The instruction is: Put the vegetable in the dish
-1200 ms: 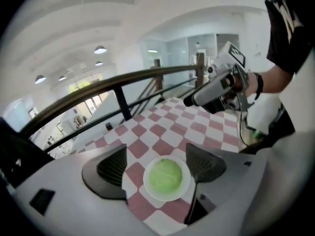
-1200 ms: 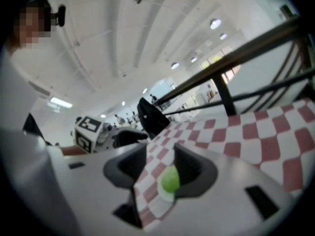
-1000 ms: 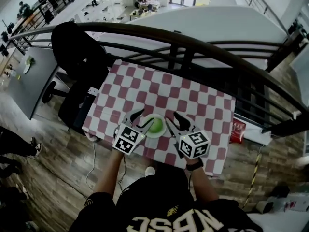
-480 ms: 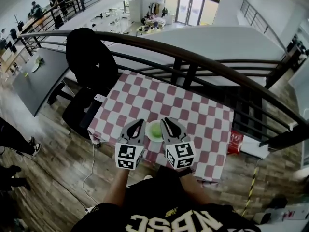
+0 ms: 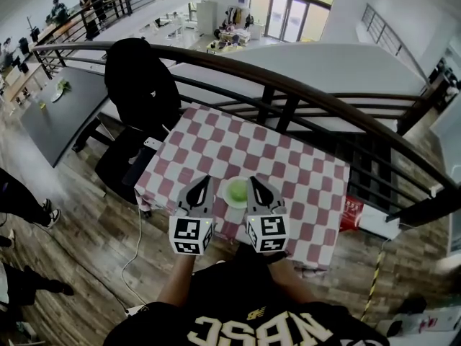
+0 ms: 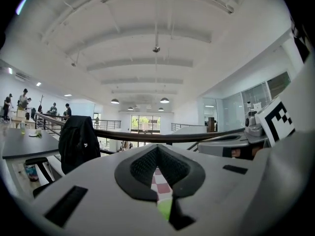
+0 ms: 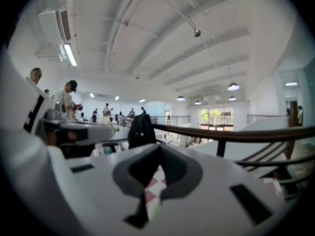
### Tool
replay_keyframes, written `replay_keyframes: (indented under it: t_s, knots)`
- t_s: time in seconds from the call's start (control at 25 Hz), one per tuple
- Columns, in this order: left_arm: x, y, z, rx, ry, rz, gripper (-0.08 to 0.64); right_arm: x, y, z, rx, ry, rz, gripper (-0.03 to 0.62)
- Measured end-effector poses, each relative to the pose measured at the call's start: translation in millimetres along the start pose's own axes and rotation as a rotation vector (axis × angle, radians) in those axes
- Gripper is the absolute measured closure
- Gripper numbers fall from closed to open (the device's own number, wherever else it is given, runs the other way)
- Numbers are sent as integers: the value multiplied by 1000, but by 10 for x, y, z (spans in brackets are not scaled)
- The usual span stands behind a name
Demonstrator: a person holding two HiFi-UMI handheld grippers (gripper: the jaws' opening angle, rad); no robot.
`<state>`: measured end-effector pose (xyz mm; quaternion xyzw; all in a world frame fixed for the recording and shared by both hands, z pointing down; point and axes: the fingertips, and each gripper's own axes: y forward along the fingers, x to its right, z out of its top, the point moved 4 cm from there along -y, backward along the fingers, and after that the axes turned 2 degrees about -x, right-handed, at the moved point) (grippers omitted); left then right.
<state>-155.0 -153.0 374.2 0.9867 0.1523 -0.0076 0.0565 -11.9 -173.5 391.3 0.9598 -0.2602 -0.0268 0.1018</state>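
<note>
**Fingers.** The jaws of the left gripper are together, tip meeting tip, with nothing clamped between them. The slot below the tips shows only a strip of checked cloth and a sliver of green beyond it. The jaws of the right gripper are likewise closed on nothing, and the same checked pattern shows through their slot.

**Grippers.** In the head view both are held side by side, level and pointing away from the person. Their tips sit over the near edge of the table. The dish lies between the two tips, and neither gripper appears to touch it.

**Task objects.** The vegetable shows as a green patch inside the pale dish. The dish stands on the red-and-white cloth near the person's side of the table. No other item shows on the cloth.

**Surroundings.** A dark railing runs behind the table. A chair draped in black stands to the left.

**Progress.** By appearance the placing is done: the vegetable rests in the dish and both grippers are empty. Nothing plainly remains except, perhaps, drawing the grippers clear.
</note>
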Motion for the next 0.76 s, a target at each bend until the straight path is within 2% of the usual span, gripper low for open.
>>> replay_keyframes:
  t_s: [0.28,0.52,0.76]
  knots:
    - [74,-103,-42,20,-19,-17,543,-53,-47,62,22,39,18,577]
    - [118,-171,-181,7,-38,-30,543,-172,-32,-105,-27,52,33,577]
    - [58,-194,-248,-4,-36,-19,543,80,-106,23,-27,79,-9,577]
